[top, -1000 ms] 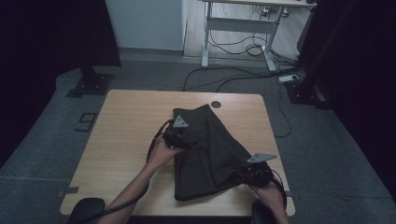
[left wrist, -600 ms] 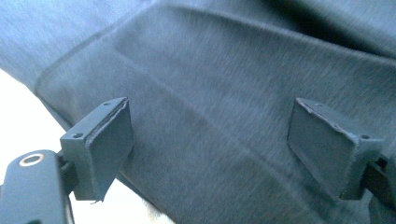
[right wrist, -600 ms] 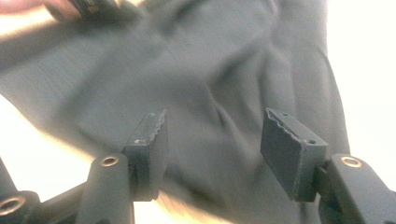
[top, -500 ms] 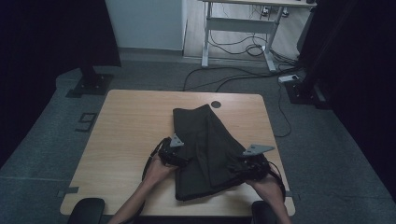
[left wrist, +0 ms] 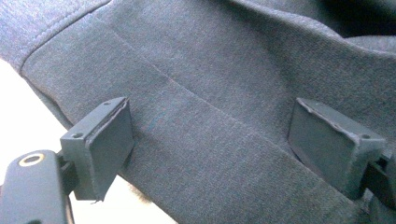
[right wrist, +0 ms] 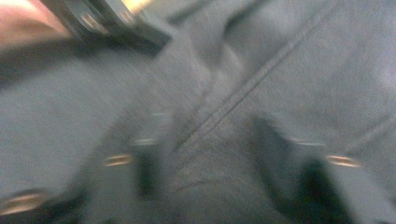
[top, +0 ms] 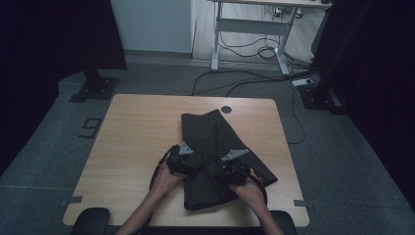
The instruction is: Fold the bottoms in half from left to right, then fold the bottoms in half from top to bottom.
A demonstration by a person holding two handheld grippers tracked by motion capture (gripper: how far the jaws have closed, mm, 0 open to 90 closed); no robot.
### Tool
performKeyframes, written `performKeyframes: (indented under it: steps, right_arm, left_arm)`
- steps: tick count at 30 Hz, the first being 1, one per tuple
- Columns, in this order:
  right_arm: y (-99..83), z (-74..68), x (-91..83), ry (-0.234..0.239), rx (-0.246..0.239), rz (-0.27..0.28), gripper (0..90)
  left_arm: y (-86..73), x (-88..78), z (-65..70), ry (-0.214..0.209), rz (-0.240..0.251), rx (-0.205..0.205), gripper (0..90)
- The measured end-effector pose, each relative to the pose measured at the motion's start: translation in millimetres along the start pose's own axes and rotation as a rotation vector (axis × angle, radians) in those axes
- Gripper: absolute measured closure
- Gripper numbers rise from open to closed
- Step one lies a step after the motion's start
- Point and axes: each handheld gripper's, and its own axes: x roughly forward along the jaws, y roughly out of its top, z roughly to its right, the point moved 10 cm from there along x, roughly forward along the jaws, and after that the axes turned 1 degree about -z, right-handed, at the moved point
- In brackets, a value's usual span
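A dark grey folded garment (top: 215, 134) lies lengthwise on the wooden table (top: 137, 127). My left gripper (top: 187, 165) rests on its near left edge. In the left gripper view this gripper (left wrist: 215, 140) is open, its jaws set wide on flat cloth (left wrist: 224, 70) with a seam running between them. My right gripper (top: 231, 170) sits on the garment's near middle. The right gripper view is blurred: that gripper (right wrist: 219, 168) has just been closing, its jaws are still apart, and a seamed ridge of cloth (right wrist: 243, 93) lies between them. The left gripper (right wrist: 112, 18) shows at that view's top left.
A round black cable hole (top: 226, 109) sits in the table's far edge behind the garment. Beyond the table stand a white desk frame (top: 249, 27) with cables on the floor and black stand bases (top: 95, 88). Bare wood lies left of the garment.
My right gripper slid left from the garment's right edge onto its near middle. My left gripper came nearer and lower along the left edge.
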Motion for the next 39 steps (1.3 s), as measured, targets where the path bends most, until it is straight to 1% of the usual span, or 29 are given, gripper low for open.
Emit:
performKeyframes:
  steps: [1,2,3,4,5,6,7,10,13,14,15,17,18,19,20,22,24,26,27,29,30,32,33,36,37,38,39]
  right_arm:
    - [-3.4,-0.2,2.0,0.012,0.014,-0.010,69.2]
    - [-6.1,-0.4,2.2,0.021,0.024,-0.011,76.1]
    - [-8.0,0.1,0.8,0.019,0.027,-0.008,82.1]
    - [-9.1,0.0,-2.2,0.022,0.029,-0.004,85.5]
    - [-7.1,1.9,-12.9,0.026,0.037,0.024,86.3]
    - [-7.1,1.9,-12.9,0.026,0.037,0.024,86.7]
    - [-4.4,4.1,-19.8,0.022,0.036,0.042,86.9]
    - [3.8,14.3,-41.8,-0.016,0.030,0.077,87.2]
    - [8.9,31.4,-59.5,-0.062,0.040,0.100,87.2]
    - [8.6,38.7,-64.2,-0.079,0.048,0.102,87.1]
    - [7.2,49.6,-69.0,-0.105,0.060,0.103,87.2]
    - [3.2,65.2,-74.5,-0.134,0.083,0.104,87.1]
    - [-1.3,76.2,-77.4,-0.155,0.101,0.098,87.1]
    - [-4.3,82.5,-78.7,-0.166,0.113,0.095,87.1]
    - [-9.2,91.8,-79.9,-0.178,0.131,0.092,87.0]
    - [-17.1,102.7,-79.5,-0.190,0.154,0.080,87.0]
    - [-28.2,114.9,-75.5,-0.208,0.179,0.061,86.9]
    - [-37.1,122.3,-69.7,-0.207,0.198,0.049,86.2]
    - [-41.8,125.6,-66.1,-0.203,0.209,0.043,83.9]
    - [-50.5,131.3,-58.6,-0.204,0.227,0.031,72.8]
    - [-54.3,134.1,-55.3,-0.208,0.238,0.025,65.4]
    - [-60.0,138.9,-50.3,-0.210,0.262,0.024,57.4]
    - [-64.6,141.7,-46.8,-0.203,0.277,0.020,50.6]
    - [-68.8,142.7,-44.3,-0.192,0.288,0.016,50.4]
    - [-70.4,142.6,-43.0,-0.186,0.289,0.016,50.6]
    - [-73.9,141.0,-39.6,-0.168,0.292,0.004,52.0]
    - [-73.9,141.0,-39.6,-0.168,0.292,0.004,52.0]
  left_arm:
    - [-0.2,0.1,-0.3,-0.001,-0.002,-0.003,14.0]
    - [-0.2,0.1,-0.4,-0.001,-0.003,-0.004,14.0]
    - [-0.3,0.1,-0.4,0.000,-0.003,-0.003,14.0]
    - [-0.3,0.2,-0.4,0.001,-0.003,-0.002,14.0]
    - [-0.3,0.2,-0.3,0.001,-0.003,-0.002,14.1]
    - [-0.3,0.3,-0.3,0.001,-0.004,-0.003,14.1]
    - [-0.4,0.3,-0.4,0.000,-0.004,-0.003,14.1]
    - [-0.4,0.3,-0.4,0.001,-0.005,-0.004,14.1]
    - [-0.5,0.2,-0.5,0.001,-0.005,-0.005,14.1]
    - [-0.6,0.2,-0.5,0.001,-0.005,-0.005,14.1]
    - [-0.6,0.2,-0.5,0.000,-0.006,-0.006,14.1]
    - [-0.7,0.1,-0.5,0.000,-0.007,-0.004,14.1]
    - [-0.6,0.1,-0.5,0.000,-0.006,-0.005,14.2]
    - [-0.6,0.1,-0.5,-0.001,-0.006,-0.006,14.1]
    - [-0.5,0.2,-0.5,0.000,-0.005,-0.006,14.1]
    - [-0.5,0.1,-0.5,0.000,-0.004,-0.006,14.1]
    - [-0.4,-0.1,-0.5,0.000,-0.003,-0.006,14.1]
    - [-0.1,-0.7,-0.2,0.003,0.003,-0.005,14.1]
    - [0.1,-1.2,-0.2,0.006,0.007,-0.002,14.1]
    - [-0.3,-1.8,0.0,0.007,0.008,-0.003,14.0]
    - [-0.5,-2.1,0.1,0.005,0.009,-0.006,14.0]
    - [-0.8,-3.6,0.2,0.003,0.012,-0.010,14.0]
    - [-0.8,-4.7,0.3,0.005,0.011,-0.012,13.9]
    - [1.4,-13.2,4.2,0.004,0.015,-0.007,13.8]
    - [2.2,-16.7,6.8,-0.002,0.016,0.000,13.8]
    - [2.8,-20.1,9.9,-0.009,0.014,0.008,13.5]
    - [3.2,-23.7,12.9,-0.015,0.012,0.018,13.5]
